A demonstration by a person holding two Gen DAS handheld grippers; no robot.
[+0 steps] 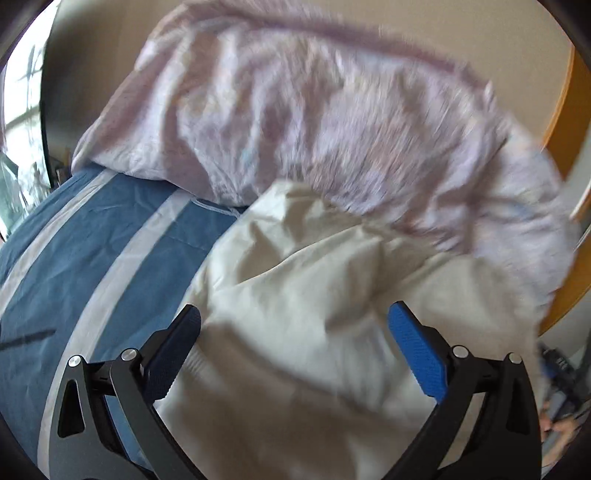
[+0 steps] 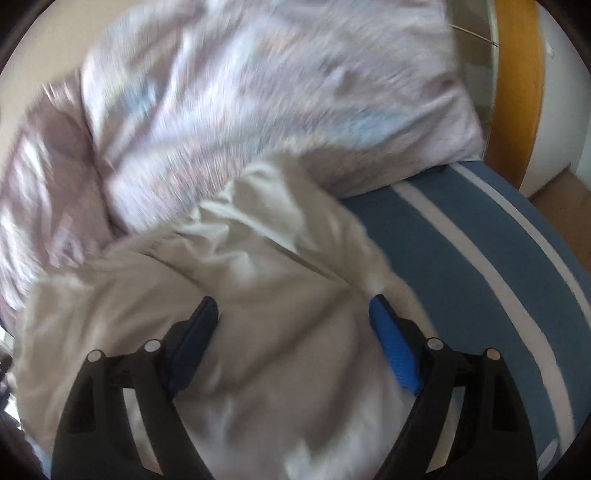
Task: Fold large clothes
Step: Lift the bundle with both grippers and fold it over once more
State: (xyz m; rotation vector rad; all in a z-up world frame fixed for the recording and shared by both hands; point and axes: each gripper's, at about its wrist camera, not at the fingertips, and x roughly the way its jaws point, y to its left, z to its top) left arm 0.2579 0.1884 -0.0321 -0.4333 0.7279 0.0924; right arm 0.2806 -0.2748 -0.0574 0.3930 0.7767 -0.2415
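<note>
crumpled off-white cotton garment (image 1: 303,295) lies heaped on the blue bedspread with pale stripes (image 1: 74,266), against the mauve patterned duvet (image 1: 295,110) toward the bed's head. left gripper (image 1: 295,321) hovers over it, jaws wide apart, nothing pinched.

right wrist view: right gripper (image 2: 293,317) likewise gapes above the garment (image 2: 258,295) (blur hides the hems). best to find an edge before closing.

beige wall (image 1: 461,33), bright window (image 1: 18,122), perhaps a wooden bedframe (image 2: 521,92).

Pale garment (image 1: 295,295) motion-blurred, cut off at bottom edge; shape unreadable.
</note>
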